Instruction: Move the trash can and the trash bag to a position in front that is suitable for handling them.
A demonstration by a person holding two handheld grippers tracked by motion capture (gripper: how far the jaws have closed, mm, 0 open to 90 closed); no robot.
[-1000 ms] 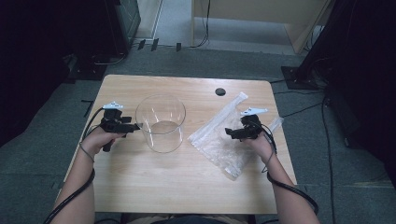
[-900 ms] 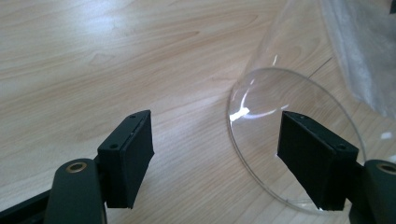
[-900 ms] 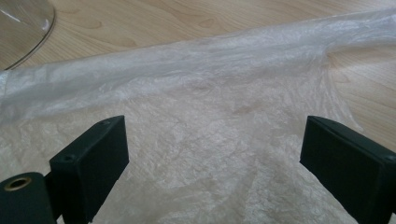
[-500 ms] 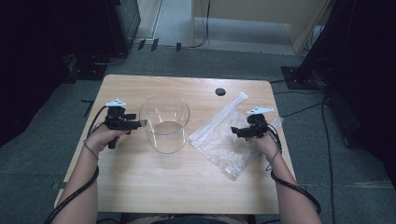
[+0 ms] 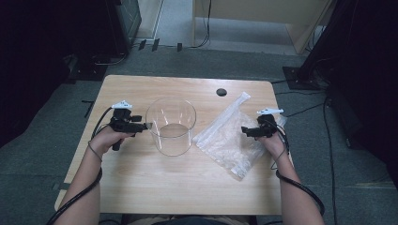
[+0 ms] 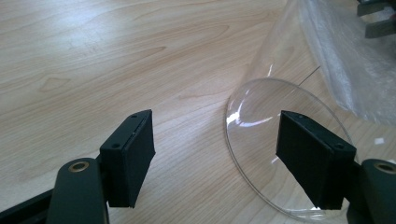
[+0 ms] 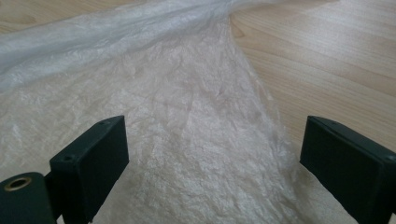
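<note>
Left tool (image 5: pixel 146 125) meets jar (image 5: pixel 171 125); bag (image 5: pixel 230 140) beside.

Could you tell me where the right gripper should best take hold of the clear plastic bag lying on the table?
Probably at the crumpled film in the bag's middle, coming down from above: it lies flat on the table, and the wrinkles there give a raised fold to pinch. The right gripper is already over it with jaws open, astride that film in the right gripper view.

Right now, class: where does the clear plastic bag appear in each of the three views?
High view: plastic bag lies right of centre, beside the clear round container.
Left gripper view: top right corner, behind the container.
Right gripper view: spread across the middle.
Shared landmark: the wooden table.
</note>
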